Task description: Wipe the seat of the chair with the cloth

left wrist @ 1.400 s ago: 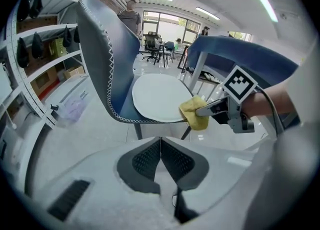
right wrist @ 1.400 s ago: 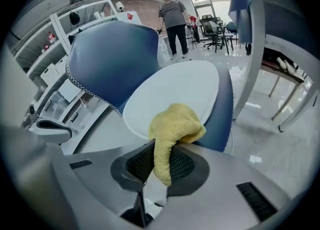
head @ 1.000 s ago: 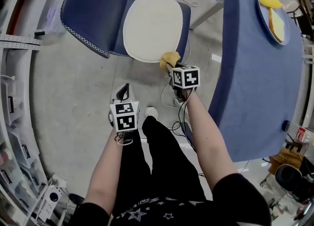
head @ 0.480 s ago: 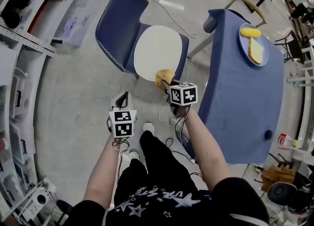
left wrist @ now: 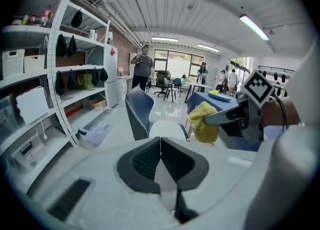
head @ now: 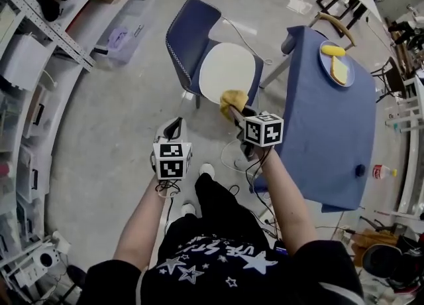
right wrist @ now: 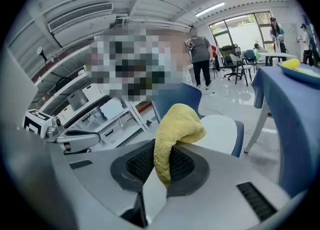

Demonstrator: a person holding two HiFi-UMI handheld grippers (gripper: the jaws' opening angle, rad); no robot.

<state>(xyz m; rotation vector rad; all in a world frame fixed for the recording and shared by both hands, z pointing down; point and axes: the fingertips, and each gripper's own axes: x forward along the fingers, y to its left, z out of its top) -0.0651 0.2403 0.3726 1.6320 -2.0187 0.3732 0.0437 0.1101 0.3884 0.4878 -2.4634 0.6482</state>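
A blue chair with a white seat stands on the grey floor ahead of me; its seat also shows in the right gripper view. My right gripper is shut on a yellow cloth, held in the air just short of the seat's near edge. The cloth bulges up out of the closed jaws. My left gripper hangs lower left, shut with nothing in it, away from the chair. The cloth and the right gripper appear at the right of the left gripper view.
A table with a blue cover stands right of the chair, bearing a blue plate with yellow food. Metal shelving lines the left side. Cables lie on the floor by my feet. People stand in the far background.
The head view has pulled back and shifted: chair and table look smaller and farther. My right gripper with the cloth has drawn slightly away from the seat's near edge. The left gripper stays low.
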